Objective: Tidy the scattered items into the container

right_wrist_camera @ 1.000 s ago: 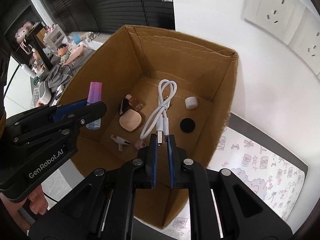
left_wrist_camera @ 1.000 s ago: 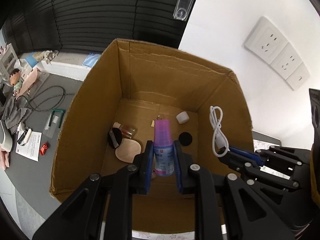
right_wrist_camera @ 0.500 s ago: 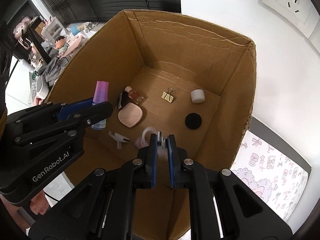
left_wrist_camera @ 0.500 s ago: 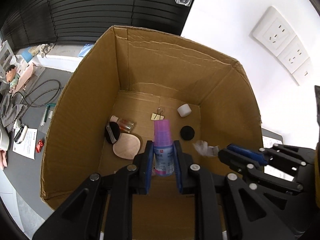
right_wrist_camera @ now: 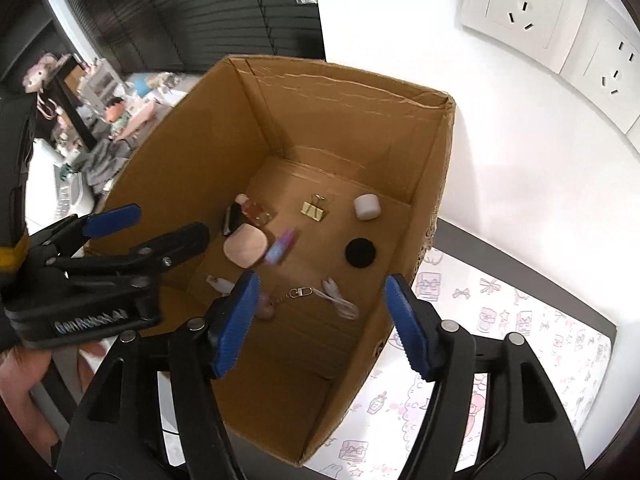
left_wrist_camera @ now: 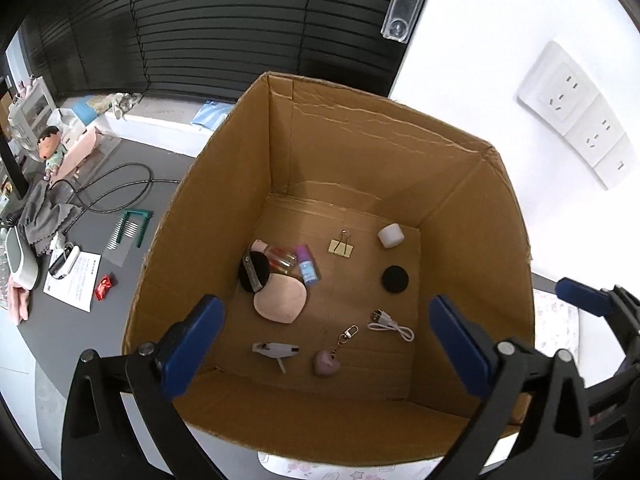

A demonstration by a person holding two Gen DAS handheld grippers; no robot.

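The open cardboard box (left_wrist_camera: 360,96) (right_wrist_camera: 340,76) stands below both grippers. My left gripper (left_wrist_camera: 324,312) hangs over it, jaws opening wide with nothing between them. The purple-capped bottle (left_wrist_camera: 308,264) (right_wrist_camera: 282,246) lies on the box floor beside a pink compact (left_wrist_camera: 280,304). My right gripper (right_wrist_camera: 322,284) also hovers above the box, jaws opening and empty. The white cable (left_wrist_camera: 390,324) (right_wrist_camera: 338,300) lies coiled on the floor near the right wall. Each gripper shows at the edge of the other's view: the left gripper (right_wrist_camera: 160,226) and the right gripper (left_wrist_camera: 580,296).
Also in the box: a black puff (left_wrist_camera: 254,272), binder clip (left_wrist_camera: 342,246), white cylinder (left_wrist_camera: 391,235), black disc (left_wrist_camera: 395,279), heart keychain (left_wrist_camera: 326,362). Left of the box lie cables, a paper sheet (left_wrist_camera: 72,276) and a red wrapper (left_wrist_camera: 104,287). A patterned mat (right_wrist_camera: 500,320) lies to the right.
Both grippers have gone from shut to open. The purple bottle dropped from the left jaws and the white cable from the right jaws; both now lie on the box floor.
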